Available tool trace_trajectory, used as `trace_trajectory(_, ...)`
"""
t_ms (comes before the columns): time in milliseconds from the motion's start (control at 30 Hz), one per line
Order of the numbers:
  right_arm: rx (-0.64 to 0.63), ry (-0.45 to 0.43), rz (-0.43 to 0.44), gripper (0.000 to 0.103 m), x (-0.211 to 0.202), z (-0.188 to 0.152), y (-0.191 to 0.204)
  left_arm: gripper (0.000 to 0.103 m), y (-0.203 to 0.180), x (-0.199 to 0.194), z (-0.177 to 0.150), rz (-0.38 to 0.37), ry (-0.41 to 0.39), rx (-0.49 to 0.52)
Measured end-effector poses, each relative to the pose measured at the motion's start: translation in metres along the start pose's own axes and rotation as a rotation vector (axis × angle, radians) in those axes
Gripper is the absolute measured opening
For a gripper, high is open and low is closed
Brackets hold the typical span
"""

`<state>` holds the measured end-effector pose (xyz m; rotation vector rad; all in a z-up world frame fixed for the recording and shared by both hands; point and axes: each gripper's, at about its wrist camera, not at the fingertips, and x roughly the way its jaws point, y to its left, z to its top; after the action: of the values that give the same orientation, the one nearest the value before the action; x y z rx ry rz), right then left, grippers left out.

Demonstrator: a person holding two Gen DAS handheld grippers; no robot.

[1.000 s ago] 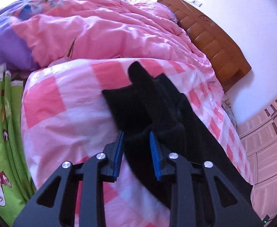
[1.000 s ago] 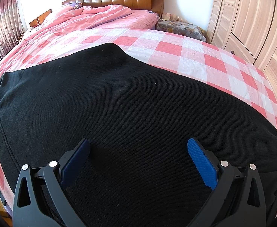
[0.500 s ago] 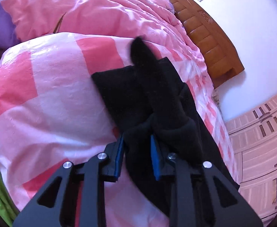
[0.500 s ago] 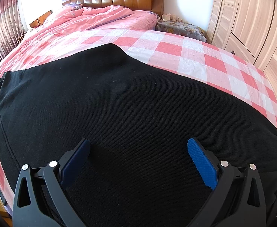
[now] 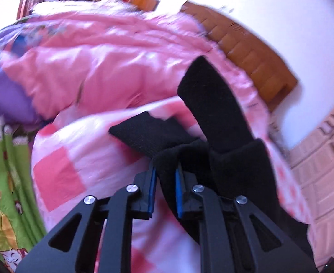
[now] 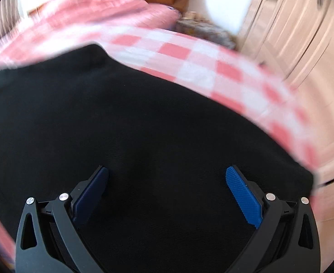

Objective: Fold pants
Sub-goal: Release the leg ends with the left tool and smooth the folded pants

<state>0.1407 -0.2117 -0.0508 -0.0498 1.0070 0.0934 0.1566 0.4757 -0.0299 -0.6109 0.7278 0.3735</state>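
Black pants (image 5: 221, 122) lie on a pink-and-white checked bedsheet (image 5: 80, 150). My left gripper (image 5: 165, 170) is shut on a bunched fold of the pants and holds it lifted, with one leg end standing up and another flap hanging left. In the right wrist view the pants (image 6: 130, 122) spread flat and wide across the bed. My right gripper (image 6: 167, 177) is open and empty, low over the black fabric, its blue pads (image 6: 242, 188) far apart.
A crumpled pink duvet (image 5: 103, 63) lies beyond the pants, with a purple part at the left. A wooden headboard (image 5: 246, 52) stands behind. A green printed cloth (image 5: 3, 182) hangs at the bed's left edge. Pale wardrobe doors (image 6: 299, 34) stand at right.
My left gripper has lifted the gripped fold up off the bed, so the leg ends rise and hang. My right gripper's view has shifted and blurred slightly; it stays open.
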Motion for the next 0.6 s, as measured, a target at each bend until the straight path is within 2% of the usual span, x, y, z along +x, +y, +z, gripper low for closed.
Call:
trace_trajectory(67, -0.015, -0.017, -0.020, 0.099, -0.004, -0.003, 0.003, 0.014, 0.013, 0.010, -0.016, 0.021, 0.025, -0.017)
trace_trajectory(133, -0.027, -0.012, -0.030, 0.099, -0.006, -0.001, 0.004, 0.014, 0.017, 0.001, -0.023, 0.011, -0.005, -0.033)
trace_trajectory(200, -0.009, -0.010, -0.005, 0.099, -0.004, -0.002, -0.002, 0.014, 0.012, -0.006, -0.022, 0.026, -0.021, -0.005)
trace_trajectory(300, 0.004, -0.008, 0.008, 0.099, -0.006, -0.002, -0.005, 0.016, 0.008, 0.005, -0.018, 0.067, 0.035, 0.046)
trace_trajectory(333, 0.010, -0.019, -0.013, 0.099, -0.013, -0.003, -0.006, 0.024, 0.006, 0.002, -0.017, 0.083, 0.034, 0.059)
trace_trajectory(367, 0.021, -0.042, -0.032, 0.099, -0.021, -0.005, -0.009, 0.039, 0.005, -0.003, -0.016, 0.108, 0.025, 0.068)
trace_trajectory(400, 0.036, -0.072, -0.041, 0.099, -0.031, -0.008, -0.015, 0.052, 0.001, -0.017, -0.016, 0.187, -0.014, 0.086)
trace_trajectory(433, 0.062, -0.116, -0.041, 0.099, -0.046, -0.013, -0.026, 0.069, 0.000, -0.029, -0.017, 0.266, -0.061, 0.100)
trace_trajectory(467, 0.087, -0.150, -0.049, 0.099, -0.057, -0.017, -0.037, 0.076, -0.008, -0.050, -0.018, 0.388, -0.151, 0.119)
trace_trajectory(533, 0.134, -0.209, -0.083, 0.099, -0.079, -0.027, -0.064, 0.082, -0.027, -0.088, -0.023, 0.468, -0.289, 0.156)
trace_trajectory(567, 0.156, -0.233, -0.099, 0.099, -0.089, -0.033, -0.077, 0.084, -0.039, -0.106, -0.029, 0.453, -0.338, 0.176)
trace_trajectory(600, 0.178, -0.255, -0.107, 0.099, -0.097, -0.038, -0.090, 0.086, -0.060, -0.128, -0.039, 0.395, -0.382, 0.220)
